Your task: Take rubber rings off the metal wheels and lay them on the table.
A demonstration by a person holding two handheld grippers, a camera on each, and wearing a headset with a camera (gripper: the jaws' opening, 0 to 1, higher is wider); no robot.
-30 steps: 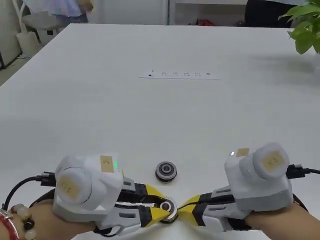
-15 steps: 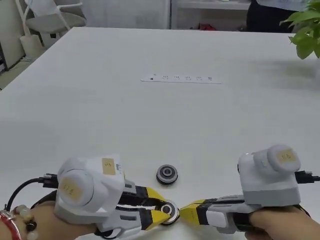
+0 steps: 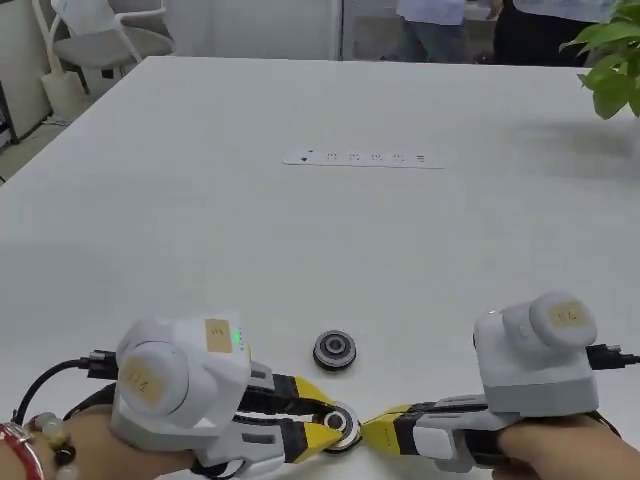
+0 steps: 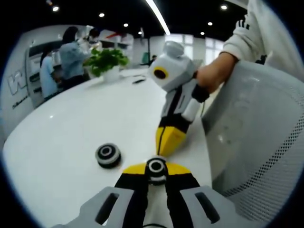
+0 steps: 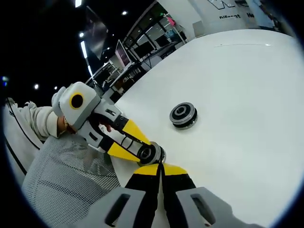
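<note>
Jaws of the left gripper (image 3: 327, 422) are clamped on a metal wheel (image 3: 341, 421) low in the head view. The jaws of the right gripper (image 3: 376, 431) are pressed together, their yellow tips touching that wheel's right edge; whether they pinch any rubber cannot be told. A second wheel (image 3: 334, 350), dark-rimmed, lies flat on the white surface (image 3: 300, 250) just beyond the two grippers and apart from them. A flat white strip (image 3: 362, 158) lies farther up the surface, and a leafy plant (image 3: 610, 60) stands at the far right corner. In the left gripper view, the metal wheel (image 4: 156, 165) sits between the yellow tips of the left gripper (image 4: 156, 173). The right gripper (image 4: 168, 142) reaches down from above to meet it, and the second wheel (image 4: 108, 155) lies to the left; a mesh chair (image 4: 256, 142) fills the right side. In the right gripper view, the closed tips of the right gripper (image 5: 161, 167) touch the metal wheel (image 5: 151, 153), the left gripper (image 5: 138, 148) holds it from the left, and the second wheel (image 5: 183, 115) lies above.
</note>
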